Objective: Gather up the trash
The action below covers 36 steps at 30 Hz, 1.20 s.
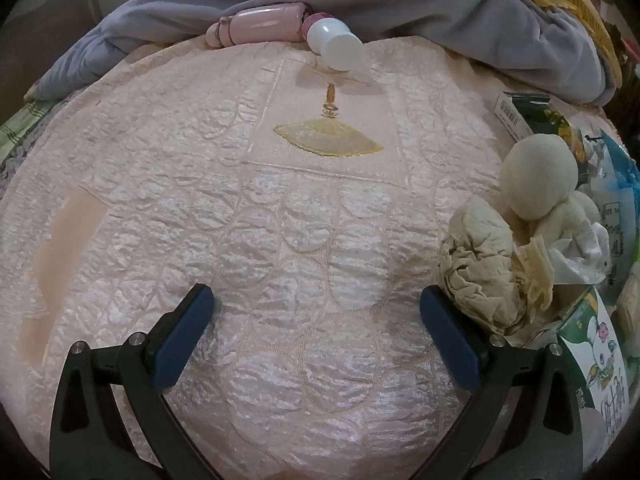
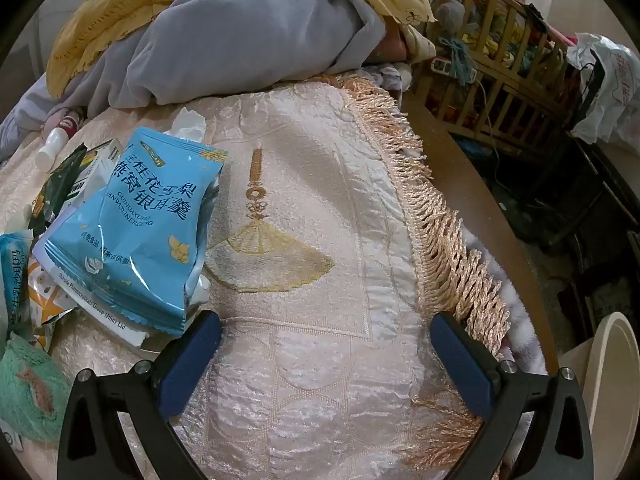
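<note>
While the pink quilted bedspread lies bare beneath both spread, empty tools, left tool should close on the crumpled tissue beside its right finger; right tool takes the blue snack packet.

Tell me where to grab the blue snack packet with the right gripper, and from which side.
Take the blue snack packet by its crinkled right edge, which stands slightly lifted off the quilt. Come in from the right with the right gripper, whose open jaws are already beside its lower corner; other wrappers crowd its left.
</note>
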{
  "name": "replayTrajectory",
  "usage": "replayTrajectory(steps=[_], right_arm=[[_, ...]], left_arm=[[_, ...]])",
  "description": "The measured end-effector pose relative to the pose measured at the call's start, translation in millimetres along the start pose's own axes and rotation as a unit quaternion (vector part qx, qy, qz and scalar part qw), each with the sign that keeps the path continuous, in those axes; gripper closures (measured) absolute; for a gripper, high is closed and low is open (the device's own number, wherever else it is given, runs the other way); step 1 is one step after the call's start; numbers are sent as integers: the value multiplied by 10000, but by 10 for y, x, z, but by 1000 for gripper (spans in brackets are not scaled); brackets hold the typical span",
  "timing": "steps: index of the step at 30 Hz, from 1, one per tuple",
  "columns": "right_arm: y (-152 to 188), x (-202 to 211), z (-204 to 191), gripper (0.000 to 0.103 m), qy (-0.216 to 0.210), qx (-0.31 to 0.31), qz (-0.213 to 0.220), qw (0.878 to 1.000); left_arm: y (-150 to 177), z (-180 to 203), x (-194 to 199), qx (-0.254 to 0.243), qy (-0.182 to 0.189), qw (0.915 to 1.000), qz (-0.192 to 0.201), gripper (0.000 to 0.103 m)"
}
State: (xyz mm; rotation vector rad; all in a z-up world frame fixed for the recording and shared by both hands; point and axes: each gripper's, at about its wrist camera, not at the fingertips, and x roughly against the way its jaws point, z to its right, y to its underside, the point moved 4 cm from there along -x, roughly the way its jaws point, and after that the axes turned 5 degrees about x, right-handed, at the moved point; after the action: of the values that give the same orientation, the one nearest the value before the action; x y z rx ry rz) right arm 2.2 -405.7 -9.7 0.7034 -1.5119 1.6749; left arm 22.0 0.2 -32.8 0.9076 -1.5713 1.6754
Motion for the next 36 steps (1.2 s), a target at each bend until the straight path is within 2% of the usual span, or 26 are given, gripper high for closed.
replayTrajectory(steps=[4,9,13,16,20,25,30,36], right_arm=[[0,0,0,0,-2,-2,1,10000],[0,0,0,0,-3,-2,0,10000],[-12,0,-2,0,-12,2,-11,10000],[-43,11,-10,0,-20,94,-145,9998],[10,199,-63,0,-251,52,-343,9991],[133,792,-117,0,-192,-134,285,9993],[156,1440,-331,0,-333,-124,979,9946],[206,1915,-563,0,-445,-126,1535,9871]], left_arm=[[-22,-58,92,36,100,9999,-124,1],[64,-289,438,181,95,9997,137,1],[-28,-206,829,60,-118,9990,420,1],[-98,-201,1090,59,-6,9980,629,1],[-96,-138,1391,36,227,9957,902,1],[3,8,1648,-35,505,9917,1179,1],[74,262,1865,-88,742,9871,1416,1],[143,448,2094,-112,938,9810,1697,1]])
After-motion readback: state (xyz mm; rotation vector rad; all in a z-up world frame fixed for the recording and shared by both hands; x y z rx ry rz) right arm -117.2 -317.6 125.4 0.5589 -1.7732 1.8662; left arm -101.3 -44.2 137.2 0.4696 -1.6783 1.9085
